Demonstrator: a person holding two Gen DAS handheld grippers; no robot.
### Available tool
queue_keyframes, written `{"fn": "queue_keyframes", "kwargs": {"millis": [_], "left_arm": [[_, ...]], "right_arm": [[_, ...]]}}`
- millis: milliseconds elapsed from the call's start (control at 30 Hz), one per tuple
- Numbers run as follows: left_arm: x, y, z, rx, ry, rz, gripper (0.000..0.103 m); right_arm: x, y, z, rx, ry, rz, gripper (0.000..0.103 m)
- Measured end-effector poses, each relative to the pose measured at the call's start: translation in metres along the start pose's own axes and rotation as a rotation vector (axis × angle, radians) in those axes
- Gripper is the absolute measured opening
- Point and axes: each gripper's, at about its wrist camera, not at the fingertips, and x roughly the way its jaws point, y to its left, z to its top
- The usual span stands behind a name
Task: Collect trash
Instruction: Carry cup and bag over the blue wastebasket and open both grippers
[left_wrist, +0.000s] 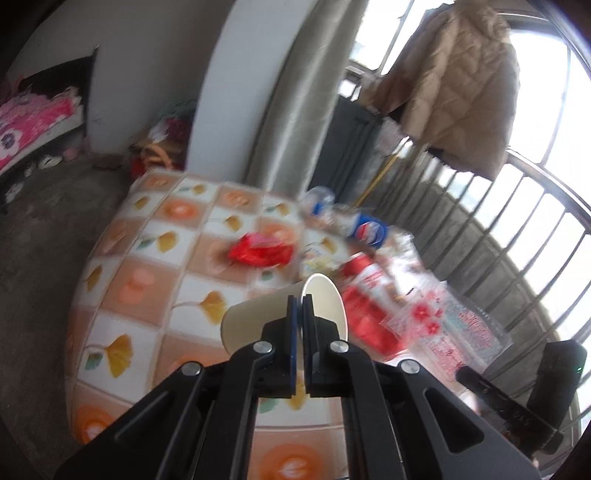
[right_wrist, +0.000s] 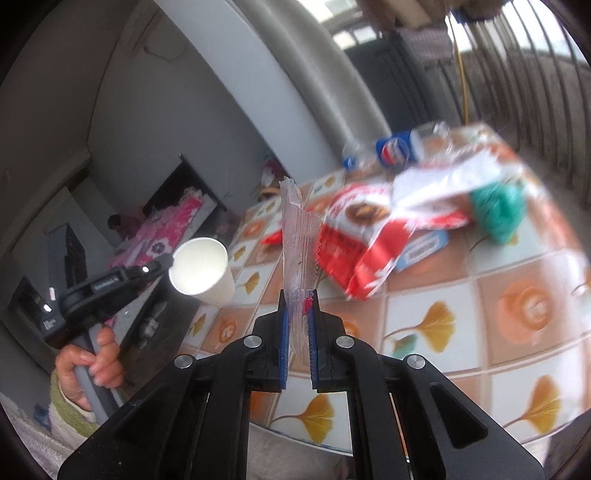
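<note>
While the left gripper (left_wrist: 300, 301) pinched the rim of a white paper cup (left_wrist: 275, 321), holding it tipped above the flowered tablecloth (left_wrist: 147, 258), the right gripper (right_wrist: 298, 295) was clamped on a clear plastic wrapper (right_wrist: 297, 236) standing upright. Red snack bags (right_wrist: 354, 236) and a crushed bottle (right_wrist: 397, 149) lay piled farther back.

White paper cup (left_wrist: 258, 317) tipped sideways, rim pinched; clear, apparently empty wrapper (right_wrist: 297, 240) held upright.
</note>
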Motion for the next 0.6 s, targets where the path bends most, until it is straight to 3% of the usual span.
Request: {"fn": "queue_keyframes", "kwargs": {"millis": [200,333,600], "left_arm": [[0.001,-0.068,0.018,0.105,-0.028,-0.134,0.002],[0.018,-0.136,0.022,0.204,-0.012,-0.255,0.002],[0.083,-0.289,-0.006,0.401,0.127,-0.501,0.002]], "right_arm": [[-0.050,-0.029,0.010,0.019,-0.145,-0.090,0.007],[-0.090,-0.064,0.012,0.079,-0.233,-0.186,0.007],[-0.169,-0.154,-0.011,0.283,-0.360,-0.407,0.007]]}}
